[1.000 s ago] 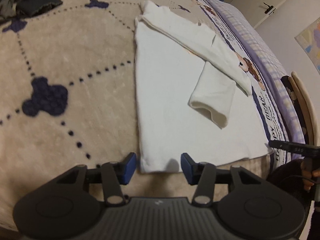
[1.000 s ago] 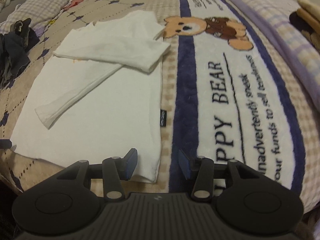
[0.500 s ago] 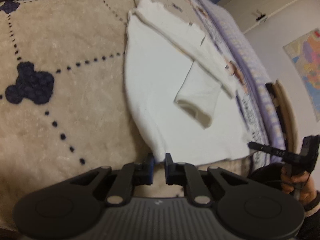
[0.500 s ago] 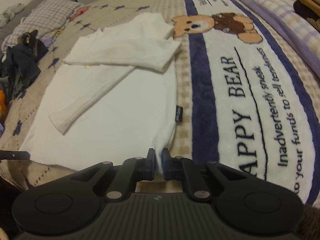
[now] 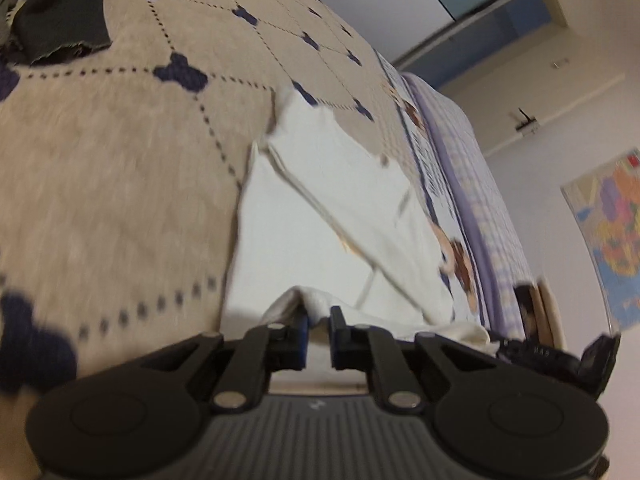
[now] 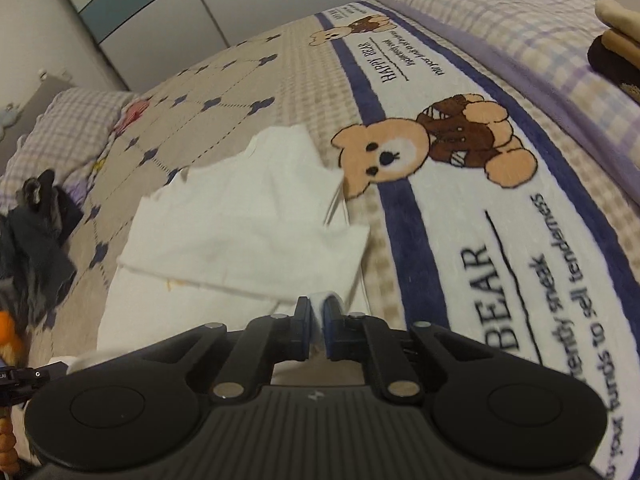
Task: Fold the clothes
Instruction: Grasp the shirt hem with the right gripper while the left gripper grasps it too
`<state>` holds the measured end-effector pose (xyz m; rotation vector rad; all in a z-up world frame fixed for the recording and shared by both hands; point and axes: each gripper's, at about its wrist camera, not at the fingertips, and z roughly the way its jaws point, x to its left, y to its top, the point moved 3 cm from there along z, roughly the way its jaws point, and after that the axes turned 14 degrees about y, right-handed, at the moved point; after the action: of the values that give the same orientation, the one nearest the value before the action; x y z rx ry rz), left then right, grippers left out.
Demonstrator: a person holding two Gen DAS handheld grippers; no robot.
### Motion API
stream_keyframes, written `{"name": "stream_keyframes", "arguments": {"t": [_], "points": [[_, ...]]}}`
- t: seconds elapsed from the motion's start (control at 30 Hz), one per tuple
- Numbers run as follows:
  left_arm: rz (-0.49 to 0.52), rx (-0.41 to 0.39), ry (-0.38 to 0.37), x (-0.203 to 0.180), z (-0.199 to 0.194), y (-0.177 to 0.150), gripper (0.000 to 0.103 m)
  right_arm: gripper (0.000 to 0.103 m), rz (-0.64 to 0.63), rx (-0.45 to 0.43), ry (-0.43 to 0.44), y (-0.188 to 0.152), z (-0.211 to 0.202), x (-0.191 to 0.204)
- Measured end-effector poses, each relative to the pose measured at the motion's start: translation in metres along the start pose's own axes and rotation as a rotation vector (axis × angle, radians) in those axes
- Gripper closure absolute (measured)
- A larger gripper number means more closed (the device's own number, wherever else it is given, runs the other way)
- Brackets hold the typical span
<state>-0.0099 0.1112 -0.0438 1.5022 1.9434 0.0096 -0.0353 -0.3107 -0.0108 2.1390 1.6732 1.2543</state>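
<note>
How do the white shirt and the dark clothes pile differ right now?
The white shirt lies spread flat on the blanket with sleeves folded in; the dark clothes pile sits crumpled in a heap beside it. The shirt's near hem is pinched and lifted by the left hand-held gripper and right hand-held gripper; nothing touches the pile. Both rest on the bear-print blanket.

place: home bedroom | evidence: bear-print blanket [image 6: 460, 208] on bed, checked pillow [image 6: 68, 128], wardrobe doors [image 6: 180, 8]
</note>
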Motion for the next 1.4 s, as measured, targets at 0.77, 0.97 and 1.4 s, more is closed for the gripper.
{"name": "stream_keyframes", "arguments": {"t": [0.77, 0.97, 1.4], "points": [[0.097, -0.100, 0.015, 0.005, 0.043, 0.061, 0.048, 0.059, -0.047, -0.122, 0.102, 0.039, 0.040, -0.037], [0.155, -0.089, 0.031, 0.000, 0.047, 0.055, 0.048, 0.058, -0.167, -0.087, 0.130, 0.035, 0.030, -0.033], [0.273, -0.088, 0.073, -0.008, 0.055, 0.044, 0.050, 0.052, -0.451, 0.051, 0.080, 0.016, 0.048, -0.017]]}}
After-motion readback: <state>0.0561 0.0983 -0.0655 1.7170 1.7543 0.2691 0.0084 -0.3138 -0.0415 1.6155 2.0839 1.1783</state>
